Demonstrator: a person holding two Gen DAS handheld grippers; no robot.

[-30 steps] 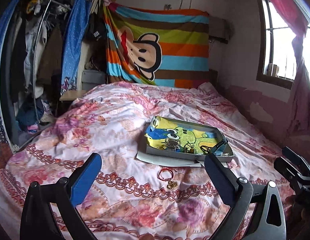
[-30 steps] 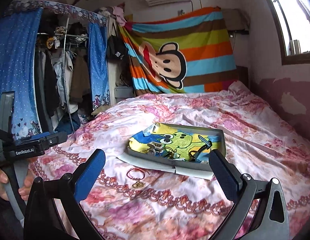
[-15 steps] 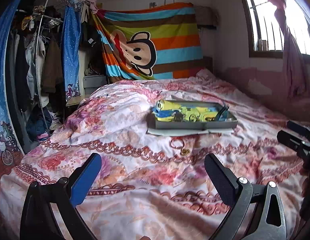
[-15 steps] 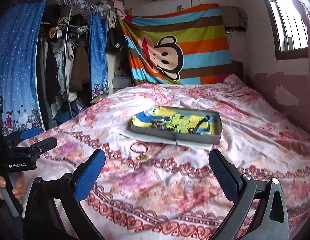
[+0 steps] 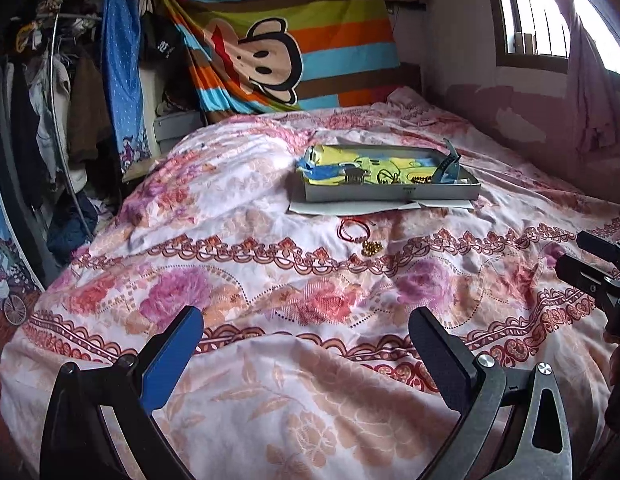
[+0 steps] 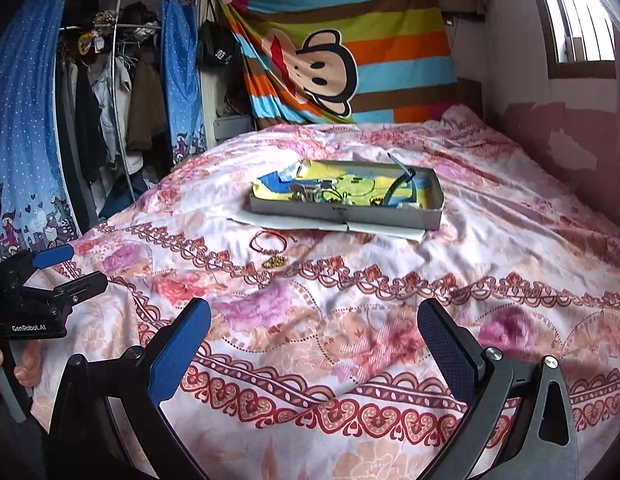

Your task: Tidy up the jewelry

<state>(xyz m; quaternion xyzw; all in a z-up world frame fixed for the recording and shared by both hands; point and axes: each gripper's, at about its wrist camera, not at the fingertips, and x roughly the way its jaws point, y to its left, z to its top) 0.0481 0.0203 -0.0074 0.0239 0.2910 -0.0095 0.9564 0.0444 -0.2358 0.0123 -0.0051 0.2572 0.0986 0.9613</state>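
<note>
The main risk, as I judge it, is the soft, rumpled bedspread [image 5: 270,288]; tongs pressing down for the red cord bracelet [image 5: 355,229] could pinch the cloth along with it, or push the thin cord into a fold; the small gold piece [image 5: 371,247] just near of it could slip through a wide grip or snag on the cord; a clumsy drop might also miss the shallow grey tray [image 5: 390,192], whose near wall is low. Both the left tongs [image 5: 306,344] and the right tongs [image 6: 314,336] stand wide open and hold nothing, well near of the jewelry; the bracelet [image 6: 269,241] is a loose red loop on the bed, the gold piece [image 6: 275,261] a bunched glinting cluster; the tray [image 6: 346,213] lies just beyond, lined in yellow and blue, with dark trinkets too small to identify.
</note>
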